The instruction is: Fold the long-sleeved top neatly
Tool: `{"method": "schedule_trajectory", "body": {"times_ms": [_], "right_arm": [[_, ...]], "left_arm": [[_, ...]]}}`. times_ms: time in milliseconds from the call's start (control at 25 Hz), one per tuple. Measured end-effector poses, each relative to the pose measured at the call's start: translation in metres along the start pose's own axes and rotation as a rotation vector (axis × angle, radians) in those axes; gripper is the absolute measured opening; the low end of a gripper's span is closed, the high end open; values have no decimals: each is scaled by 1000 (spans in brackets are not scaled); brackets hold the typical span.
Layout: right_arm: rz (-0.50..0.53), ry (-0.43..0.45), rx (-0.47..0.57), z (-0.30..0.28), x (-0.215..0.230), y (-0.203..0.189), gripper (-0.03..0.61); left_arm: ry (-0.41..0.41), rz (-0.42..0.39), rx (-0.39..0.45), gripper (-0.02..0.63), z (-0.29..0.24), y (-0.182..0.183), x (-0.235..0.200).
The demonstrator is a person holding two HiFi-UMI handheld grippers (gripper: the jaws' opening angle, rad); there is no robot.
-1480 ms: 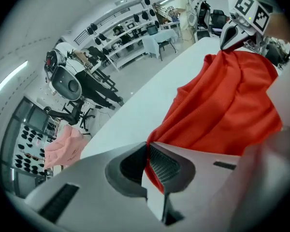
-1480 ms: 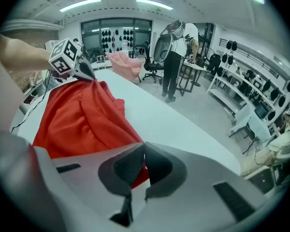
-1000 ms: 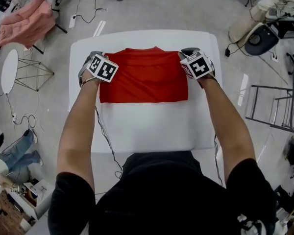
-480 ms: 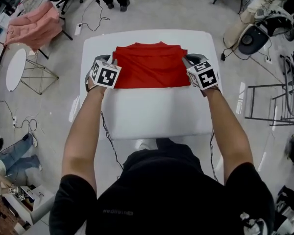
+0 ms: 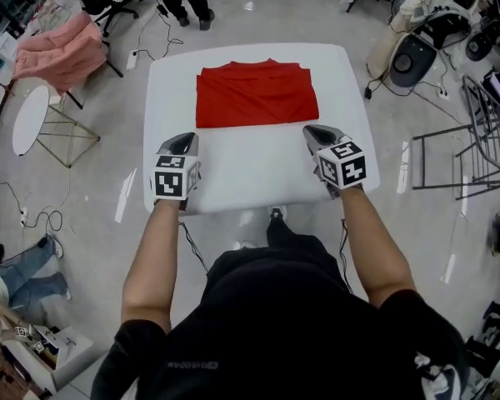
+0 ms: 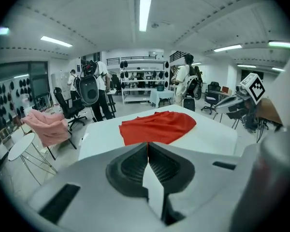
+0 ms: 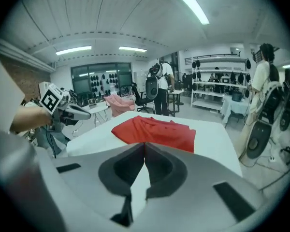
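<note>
Head view: left tongs [image 5: 188, 137] and right tongs [image 5: 311, 129], just closed, hold nothing (red top [image 5: 256, 97] beyond).

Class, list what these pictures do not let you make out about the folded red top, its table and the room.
- Sleeves of the red top: no view shows one; the folded cloth covers them.
- Table legs: head view, hidden beneath the tabletop.
- Floor by the near table edge: head view, blocked by the person's body.
- Shelf contents: left gripper view, too small.
</note>
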State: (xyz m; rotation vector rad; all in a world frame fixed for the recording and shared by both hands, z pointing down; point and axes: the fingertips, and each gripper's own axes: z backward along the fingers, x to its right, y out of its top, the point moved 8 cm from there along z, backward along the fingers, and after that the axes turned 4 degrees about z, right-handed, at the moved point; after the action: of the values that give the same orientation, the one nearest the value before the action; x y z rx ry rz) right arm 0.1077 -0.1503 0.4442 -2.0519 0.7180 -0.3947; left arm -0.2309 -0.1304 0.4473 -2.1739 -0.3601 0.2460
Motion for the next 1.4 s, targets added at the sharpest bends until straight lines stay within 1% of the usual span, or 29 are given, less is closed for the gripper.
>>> {"method": "schedule_trajectory", "body": {"times_ms": [80,200,280,360,440,480,640,720,800,960,1040,1160,1400], "right_arm": [[-66,3,0,9,-5,-20,5],[-120,-10,-14,14,3,-38,5],[-147,-21,-12,14,14,-42,5],[-172,-25,-3,13,29,-41,5],[-191,-23,-1,8,48,-37,5],[-198,-21,-4,4,58,-35,5],[-227,6,-30,-18,102,-31,7],[-243,21,-40,-34,127,-29,17],[-274,39,-51,-52,149,-27,45],[-372,102,-70,-92,182,-26,107],[-428,125,-78,-111,195,-28,144],[-490,148,-82,-135,209,-30,176],[-587,167,-133,-168,216,-39,192]], "left_arm": [[-6,21,-7,8,15,-22,11],[-25,61,-42,8,29,-50,25],[-38,57,-65,8,36,-63,33],[-37,31,-84,8,42,-69,40],[-22,17,-92,8,45,-69,44],[-11,24,-90,8,44,-68,44],[46,105,-75,8,40,-65,50],[71,133,-73,8,35,-63,55],[86,153,-77,8,30,-61,63],[120,174,-96,8,28,-56,80],[142,177,-104,8,26,-54,88],[179,190,-112,8,25,-52,97],[239,220,-115,8,33,-51,110]]}}
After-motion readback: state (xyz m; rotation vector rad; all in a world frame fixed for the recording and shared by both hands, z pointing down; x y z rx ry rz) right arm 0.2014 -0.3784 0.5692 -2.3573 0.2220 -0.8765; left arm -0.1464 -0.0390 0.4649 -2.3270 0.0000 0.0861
